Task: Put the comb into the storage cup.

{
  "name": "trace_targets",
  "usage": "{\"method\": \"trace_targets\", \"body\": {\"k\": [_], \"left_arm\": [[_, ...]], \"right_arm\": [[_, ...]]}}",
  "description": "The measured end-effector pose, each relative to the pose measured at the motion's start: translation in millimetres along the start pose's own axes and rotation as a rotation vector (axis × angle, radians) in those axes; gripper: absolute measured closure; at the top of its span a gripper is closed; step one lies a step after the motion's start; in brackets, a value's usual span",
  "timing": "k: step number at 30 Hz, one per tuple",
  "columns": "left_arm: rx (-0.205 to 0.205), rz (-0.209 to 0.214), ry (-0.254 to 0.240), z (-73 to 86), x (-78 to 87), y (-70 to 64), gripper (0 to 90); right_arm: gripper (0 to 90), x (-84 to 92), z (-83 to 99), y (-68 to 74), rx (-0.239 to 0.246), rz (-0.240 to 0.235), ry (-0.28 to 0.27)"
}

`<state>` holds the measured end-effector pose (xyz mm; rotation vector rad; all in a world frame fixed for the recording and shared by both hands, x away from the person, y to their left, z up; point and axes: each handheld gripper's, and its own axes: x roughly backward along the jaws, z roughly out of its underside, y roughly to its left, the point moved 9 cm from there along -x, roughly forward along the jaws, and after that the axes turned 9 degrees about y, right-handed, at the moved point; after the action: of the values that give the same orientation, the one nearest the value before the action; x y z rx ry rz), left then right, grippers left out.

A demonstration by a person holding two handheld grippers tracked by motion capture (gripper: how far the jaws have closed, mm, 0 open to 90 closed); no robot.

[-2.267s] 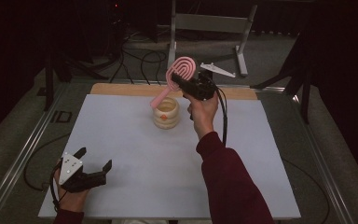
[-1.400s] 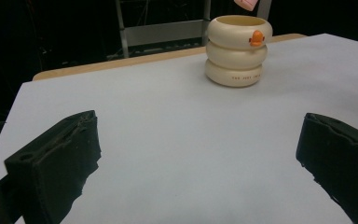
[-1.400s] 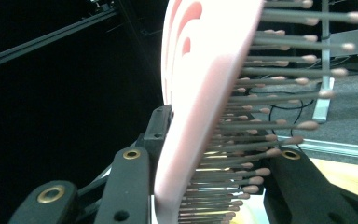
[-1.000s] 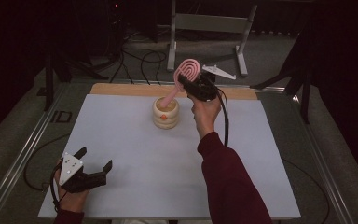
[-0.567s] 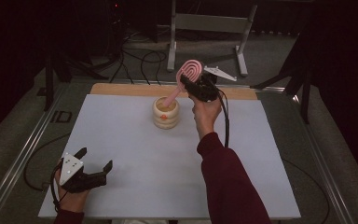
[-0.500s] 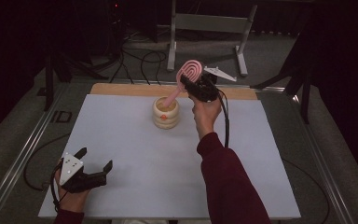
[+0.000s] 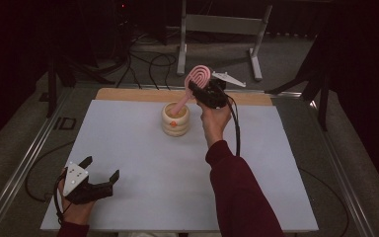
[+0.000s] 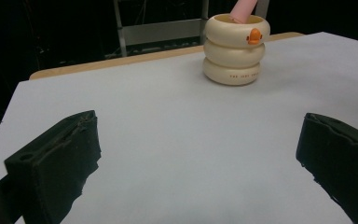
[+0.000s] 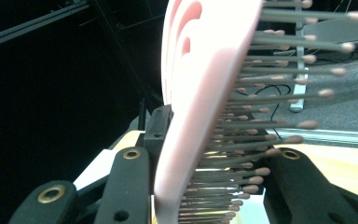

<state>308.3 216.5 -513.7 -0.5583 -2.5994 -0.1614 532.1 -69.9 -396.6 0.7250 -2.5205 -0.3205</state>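
Observation:
A pink hairbrush (image 7: 197, 79) slants with its handle end down inside a cream ringed cup (image 7: 175, 118) that bears an orange duck face. My right gripper (image 7: 201, 91) is shut on the brush head, above and to the right of the cup. Up close, the right gripper view has the pink brush (image 9: 200, 93) wedged between the jaws, bristles pointing right. My left gripper (image 7: 101, 181) rests open at the table's near left corner with nothing in it. From there the cup (image 8: 236, 49) stands far ahead, the pink handle (image 8: 242, 9) poking out of it.
The cup stands on a white mat (image 7: 128, 148) over a wooden board (image 7: 128, 94). Metal rails (image 7: 34, 148) edge the table. Cables and a grey metal stand (image 7: 222, 24) lie on the floor beyond the far edge.
The right gripper has moved the brush rightward and tilted it, so its handle end now sits inside the cup. The left gripper has stayed put.

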Motion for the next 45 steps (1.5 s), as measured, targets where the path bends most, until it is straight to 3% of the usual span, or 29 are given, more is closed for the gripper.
{"method": "trace_targets", "body": {"k": [17, 26, 45], "left_arm": [[0.004, 0.002, -0.002, 0.4, 0.5, 0.0, 0.3], [0.001, 0.004, -0.002, 0.6, 0.6, -1.0, 0.3], [0.005, 0.001, -0.005, 0.9, 1.9, -0.6, 0.3]], "right_arm": [[63.9, -16.7, 13.5, 4.6, 0.038, 0.025, 0.045], [63.9, -25.3, 19.3, 5.3, 0.023, 0.027, 0.061], [63.8, -36.5, 28.8, 9.1, 0.04, 0.05, 0.086]]}}
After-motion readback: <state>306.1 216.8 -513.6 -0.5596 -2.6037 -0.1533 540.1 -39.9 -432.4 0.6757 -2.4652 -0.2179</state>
